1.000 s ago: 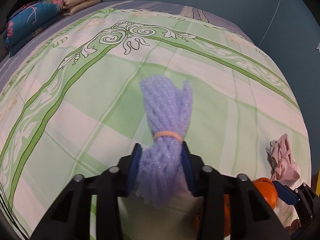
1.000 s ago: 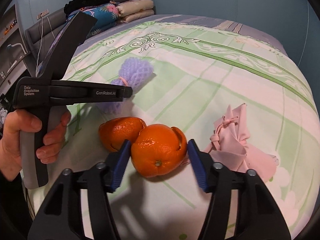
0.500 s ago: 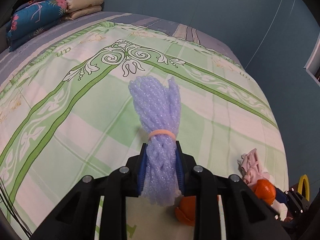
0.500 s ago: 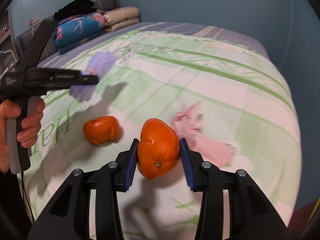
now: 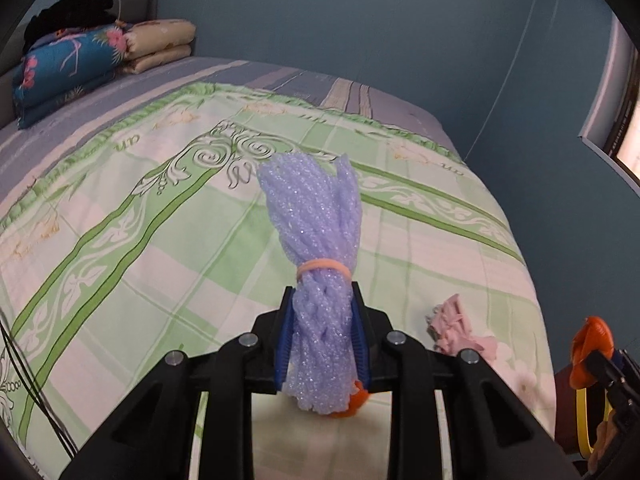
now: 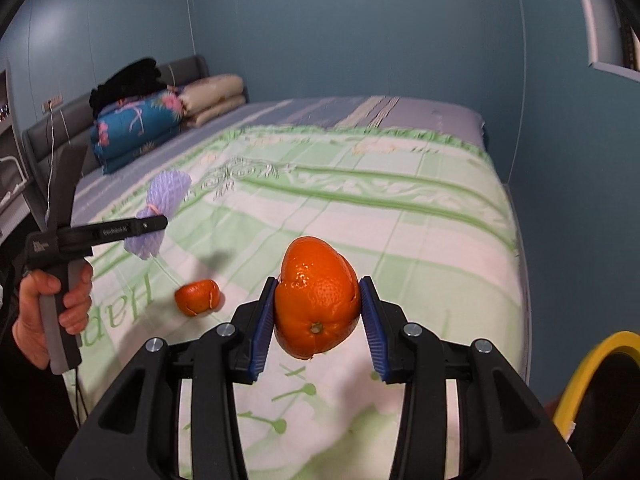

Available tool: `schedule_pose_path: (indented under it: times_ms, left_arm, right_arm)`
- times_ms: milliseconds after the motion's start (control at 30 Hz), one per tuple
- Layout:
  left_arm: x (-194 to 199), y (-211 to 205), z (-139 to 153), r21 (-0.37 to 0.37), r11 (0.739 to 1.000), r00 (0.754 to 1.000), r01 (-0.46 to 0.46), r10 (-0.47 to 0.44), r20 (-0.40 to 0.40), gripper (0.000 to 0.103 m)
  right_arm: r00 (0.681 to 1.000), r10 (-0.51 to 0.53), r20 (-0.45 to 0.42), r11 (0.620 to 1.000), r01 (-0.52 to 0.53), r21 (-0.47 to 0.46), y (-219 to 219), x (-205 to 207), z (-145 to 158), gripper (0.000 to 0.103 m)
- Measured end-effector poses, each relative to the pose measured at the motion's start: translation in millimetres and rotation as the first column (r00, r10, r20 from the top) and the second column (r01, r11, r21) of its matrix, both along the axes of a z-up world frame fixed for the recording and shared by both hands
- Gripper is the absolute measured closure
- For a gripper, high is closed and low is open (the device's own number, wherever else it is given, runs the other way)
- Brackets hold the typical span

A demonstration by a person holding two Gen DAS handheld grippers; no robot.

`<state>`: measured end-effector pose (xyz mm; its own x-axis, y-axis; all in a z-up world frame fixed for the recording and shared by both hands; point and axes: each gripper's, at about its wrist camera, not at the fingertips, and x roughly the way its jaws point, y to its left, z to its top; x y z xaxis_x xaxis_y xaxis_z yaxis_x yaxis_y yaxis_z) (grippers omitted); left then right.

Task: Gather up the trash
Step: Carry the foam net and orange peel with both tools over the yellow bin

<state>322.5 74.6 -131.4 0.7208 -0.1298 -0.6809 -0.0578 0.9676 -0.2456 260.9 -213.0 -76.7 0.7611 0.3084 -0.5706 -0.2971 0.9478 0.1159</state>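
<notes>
The left gripper (image 5: 322, 340) is clamped on a purple foam net (image 5: 316, 248), tied with a pink band (image 5: 323, 267) and held clear above the bed (image 5: 160, 248). The right gripper (image 6: 318, 322) is narrowly parted and clamped on an orange peel (image 6: 316, 296), also lifted off the bed. In the right wrist view, a second peel (image 6: 198, 297) is seen lying on the bed at 9 o'clock from the held peel. A pink wrapper (image 5: 460, 330) lies at 3 o'clock from the left gripper. A yellow rim (image 6: 592, 364) is seen at 4 o'clock.
</notes>
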Motion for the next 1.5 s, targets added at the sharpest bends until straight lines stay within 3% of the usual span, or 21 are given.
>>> schedule_pose_path:
  times_ms: [400,700,1033,1500]
  left_arm:
    - [-57,-74,59,0.009,0.991,0.985,0.135,-0.136,0.111,0.079]
    - [-107,-144,104,0.062,0.961,0.940,0.269,-0.276,0.201,0.079]
    - [-137,-236,127,0.130,0.894,0.859,0.429,-0.448,0.247,0.079]
    - [-134,-349,106,0.183,0.788,0.767,0.588,-0.615,0.184,0.079]
  right_arm:
    - [0.984,-0.094,0.150,0.992,0.081,0.092,-65,-76,58,0.064]
    - [0.945,-0.219,0.242,0.970,0.184,0.162,-125,-123,83,0.064]
    - [0.894,-0.367,0.257,0.925,0.321,0.204,-191,-158,79,0.064]
    - [0.829,-0.532,0.173,0.840,0.491,0.230,-266,-170,43,0.064]
